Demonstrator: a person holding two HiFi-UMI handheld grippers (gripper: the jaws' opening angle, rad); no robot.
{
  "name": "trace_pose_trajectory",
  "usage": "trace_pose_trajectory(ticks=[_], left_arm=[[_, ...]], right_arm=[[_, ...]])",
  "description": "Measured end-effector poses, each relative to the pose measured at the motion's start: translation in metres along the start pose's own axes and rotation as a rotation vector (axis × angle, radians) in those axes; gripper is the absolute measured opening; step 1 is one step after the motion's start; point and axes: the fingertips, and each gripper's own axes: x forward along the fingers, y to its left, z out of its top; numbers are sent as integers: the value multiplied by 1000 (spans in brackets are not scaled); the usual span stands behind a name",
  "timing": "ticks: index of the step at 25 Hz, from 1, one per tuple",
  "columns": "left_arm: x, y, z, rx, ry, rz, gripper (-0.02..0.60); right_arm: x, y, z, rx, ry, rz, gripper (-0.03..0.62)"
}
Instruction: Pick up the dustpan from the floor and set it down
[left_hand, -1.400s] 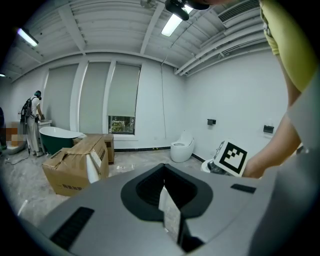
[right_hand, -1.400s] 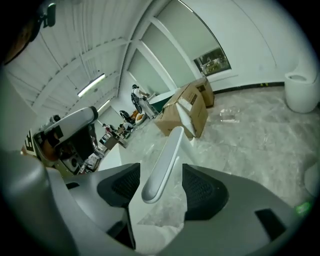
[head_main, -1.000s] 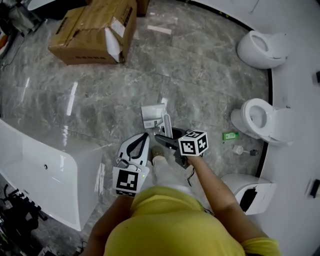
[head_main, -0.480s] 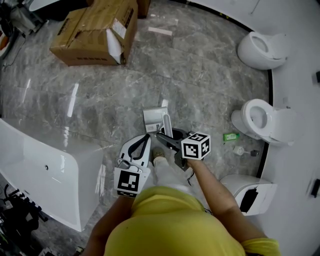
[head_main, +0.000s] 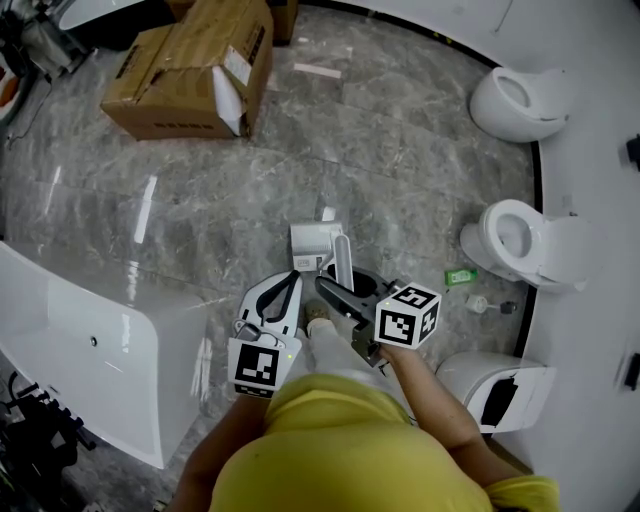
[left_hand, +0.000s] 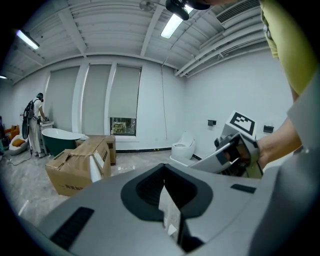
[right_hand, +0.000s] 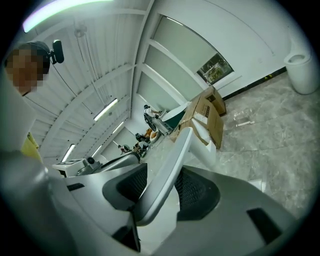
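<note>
The right tongs (head_main: 328, 282) have the dustpan (head_main: 314, 241) by its white handle (right_hand: 172, 165). Their jaws have just closed in and then eased back a shade, and they clamp the handle from both sides. The pan sits just beyond their tips, over the grey marble floor (head_main: 200, 190). The left tongs (head_main: 292, 273), close on their left, have their jaws drawn together. A thin pale sliver shows in the seam, which I can't identify. A cardboard box (head_main: 190, 65) lies well ahead.

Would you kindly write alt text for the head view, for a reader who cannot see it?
Seen from above, the right hand-held gripper, its jaws just closing, holds a white dustpan by its handle over a grey marble floor; the left hand-held gripper sits alongside.
</note>
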Motion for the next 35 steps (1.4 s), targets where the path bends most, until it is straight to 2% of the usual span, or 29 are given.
trace_pose_trajectory(ticks=[8,13,22,35], left_arm=[[-10,-3,18,12,-35,8,3],[-12,-3,24,7,-44,13,3],[-13,-1,38,1,-84,24,3],[-11,2,34,-3,-65,38,3]], right_arm=[[-26,46,28,-60,-72,10,187],[-29,64,42,-100,-82,25,192],[-30,77,55,-112,-95,36,196],[-24,66,51,-82,-82,31,204]])
